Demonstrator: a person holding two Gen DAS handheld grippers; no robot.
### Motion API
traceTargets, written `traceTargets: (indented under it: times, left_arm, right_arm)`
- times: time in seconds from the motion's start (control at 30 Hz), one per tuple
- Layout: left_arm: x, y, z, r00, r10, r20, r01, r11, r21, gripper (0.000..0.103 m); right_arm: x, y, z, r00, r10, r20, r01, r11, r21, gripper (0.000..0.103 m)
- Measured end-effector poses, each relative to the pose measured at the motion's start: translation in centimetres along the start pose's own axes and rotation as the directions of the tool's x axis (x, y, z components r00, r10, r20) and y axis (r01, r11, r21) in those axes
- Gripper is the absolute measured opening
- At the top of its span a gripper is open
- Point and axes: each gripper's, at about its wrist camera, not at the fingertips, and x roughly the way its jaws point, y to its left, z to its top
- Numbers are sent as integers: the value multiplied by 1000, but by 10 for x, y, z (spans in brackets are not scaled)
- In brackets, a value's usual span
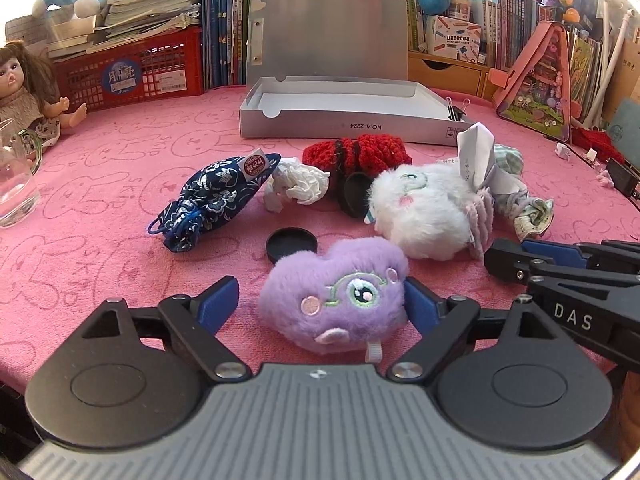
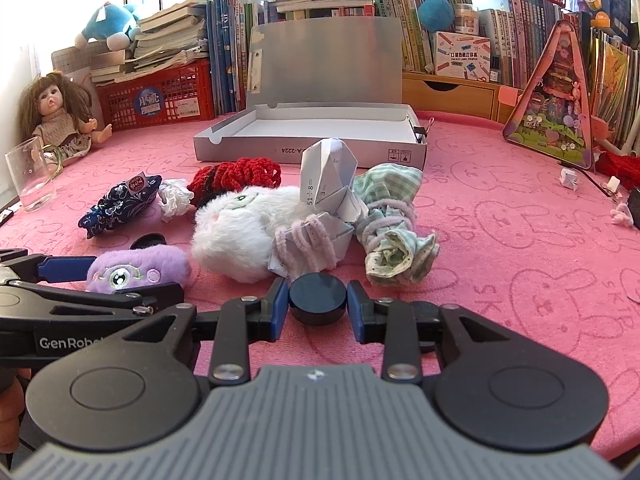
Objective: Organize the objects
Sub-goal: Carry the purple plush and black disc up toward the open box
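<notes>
Left claw [image 1: 320, 300]: jaws stand wide apart, angled downward toward the table, the blue pads [image 1: 218, 300] clear on the left side (contact on the right side cannot be confirmed). Right claw [image 2: 318, 300]: jaws drawn close, pads pressing from both sides, angled downward likewise. Both claws sit side by side, the right just beside the left.

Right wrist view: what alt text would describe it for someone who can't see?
A handheld right gripper is shut on a black round puck above a pink tablecloth. Beyond lie a white plush, a purple plush and an open grey box.
</notes>
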Motion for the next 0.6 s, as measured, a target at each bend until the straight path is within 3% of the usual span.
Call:
traceTargets:
  times: [0.43,0.6]
  left_arm:
    - [-20,16,-8,1000,-25,-6,25,1000,-18,91]
    - [-9,7,-3,1000,30,4,-30,998,-57,91]
  right_arm:
    - [1,7,-1,1000,14,-5,-14,1000,-22,38]
    - [1,10,-3,1000,-7,-1,7,1000,-23,38]
